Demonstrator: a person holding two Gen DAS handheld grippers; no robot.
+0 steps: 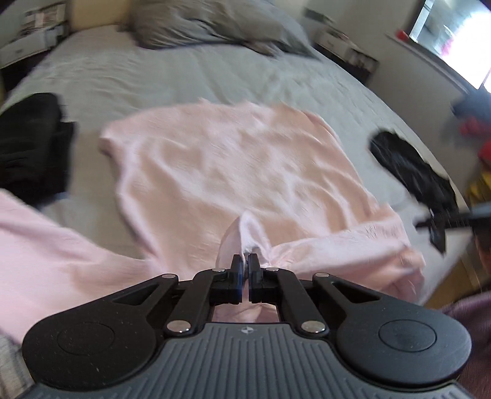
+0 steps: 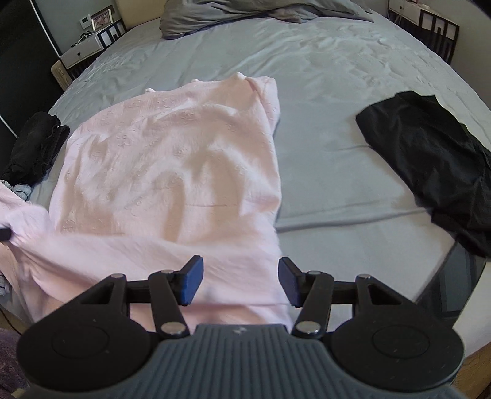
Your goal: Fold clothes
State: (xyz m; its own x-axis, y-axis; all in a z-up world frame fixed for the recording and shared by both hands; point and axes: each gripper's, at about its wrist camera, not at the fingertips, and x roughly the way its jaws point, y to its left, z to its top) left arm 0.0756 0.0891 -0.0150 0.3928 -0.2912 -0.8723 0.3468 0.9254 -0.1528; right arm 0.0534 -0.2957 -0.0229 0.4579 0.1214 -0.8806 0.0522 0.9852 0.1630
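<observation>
A pale pink garment (image 1: 233,165) lies spread on the grey bed (image 1: 153,76). My left gripper (image 1: 245,261) is shut on a bunched fold of its near hem, and the cloth rises in a peak between the fingers. In the right wrist view the same pink garment (image 2: 172,172) covers the left half of the bed (image 2: 331,92). My right gripper (image 2: 241,276) stands open just above the garment's near right edge, nothing between its blue pads (image 2: 191,284). At the far left edge of that view, the pink cloth is pulled taut toward a dark tip that is barely visible.
A black garment (image 2: 435,165) lies at the bed's right side and a dark pile (image 2: 33,147) at its left edge. Grey pillows (image 2: 245,12) sit at the head. Nightstands (image 2: 83,52) flank the bed. A window (image 1: 454,33) is on the right wall.
</observation>
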